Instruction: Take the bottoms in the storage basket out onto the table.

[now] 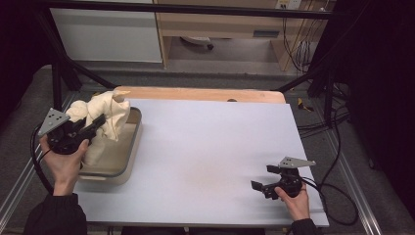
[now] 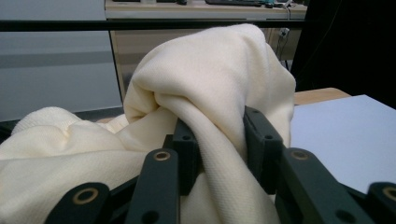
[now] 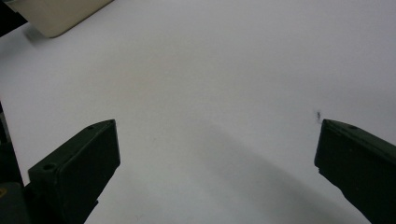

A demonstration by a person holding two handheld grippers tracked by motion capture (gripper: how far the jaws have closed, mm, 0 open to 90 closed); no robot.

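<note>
Cream knit cloth point(image 2: 205, 84) is the risk item: the left hand-held gripper point(image 1: 95, 125) has a fold of it pinched between its jaws, with most of the fabric bulging above and ahead of the jaws and the rest sagging below into the beige tub point(image 1: 128, 156).

Likely failures, biggest first:
- Tub drags or tips. The hanging bulk sits inside it, so a sideways pull could catch the wall, and the tub is already at the table point(image 1: 205, 147) edge on that gripper's side.
- Cloth slips out. The pinch is on one rolled fold, not a flat layer, and the knit looks soft and heavy; the weight below could peel it free during a lift.
- Fabric snags on the jaw linkage, since folds lie against the arms just behind the pads.

Pose: left hand point(image 1: 63, 164) is raised over the near side of the tub, gripper angled up and away from the person. Right hand-held gripper point(image 1: 266, 181) rests low on the table, well apart from the cloth, jaws spread wide with nothing between them.
</note>
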